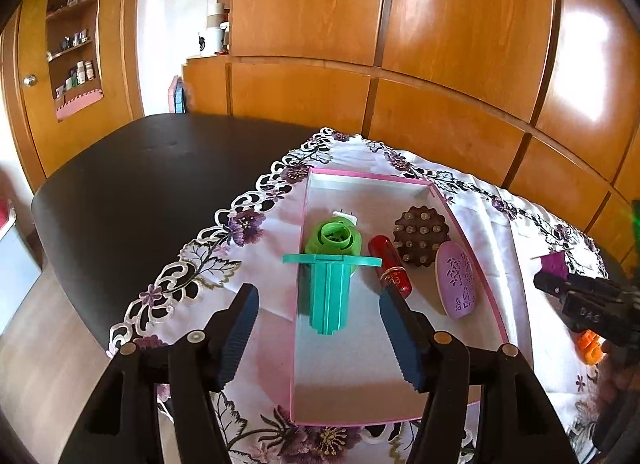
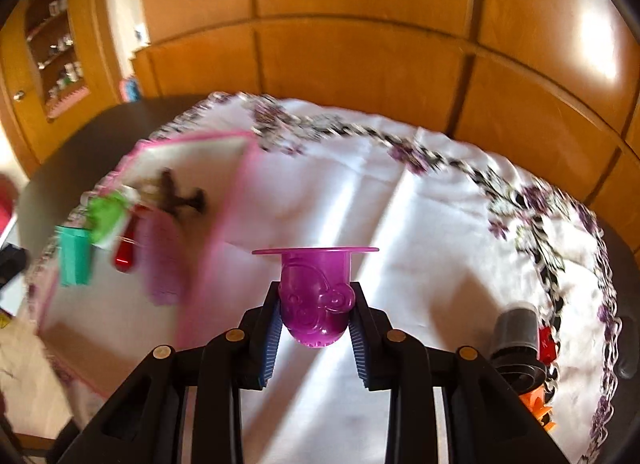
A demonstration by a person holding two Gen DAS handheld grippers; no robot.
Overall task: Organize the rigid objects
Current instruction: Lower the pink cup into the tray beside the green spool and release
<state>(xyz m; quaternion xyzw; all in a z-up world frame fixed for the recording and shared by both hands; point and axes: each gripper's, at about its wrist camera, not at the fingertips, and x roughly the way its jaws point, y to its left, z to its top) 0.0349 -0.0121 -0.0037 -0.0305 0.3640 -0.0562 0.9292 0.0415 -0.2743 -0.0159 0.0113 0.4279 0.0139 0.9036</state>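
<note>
Right gripper (image 2: 316, 314) jaws pinching magenta plastic flanged cup (image 2: 316, 296); left gripper (image 1: 316, 330) jaws spread above teal plastic flanged cup (image 1: 330, 292), 12 o'clock, in pink-rimmed tray (image 1: 472, 248).

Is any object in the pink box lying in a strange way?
Yes. The teal flanged piece lies on its side across the left wall of the pink box, its flange sticking out over the cloth. The other items lie fully inside.

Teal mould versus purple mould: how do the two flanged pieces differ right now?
The teal mould lies in the pink-rimmed tray, free between the open fingers of the left hand-held gripper; the purple mould is clamped in the right hand-held gripper, clear of the tray. The teal one has a straight, ribbed body; the purple one is rounded with embossed swirls. Both carry a flat flange at one end.
</note>
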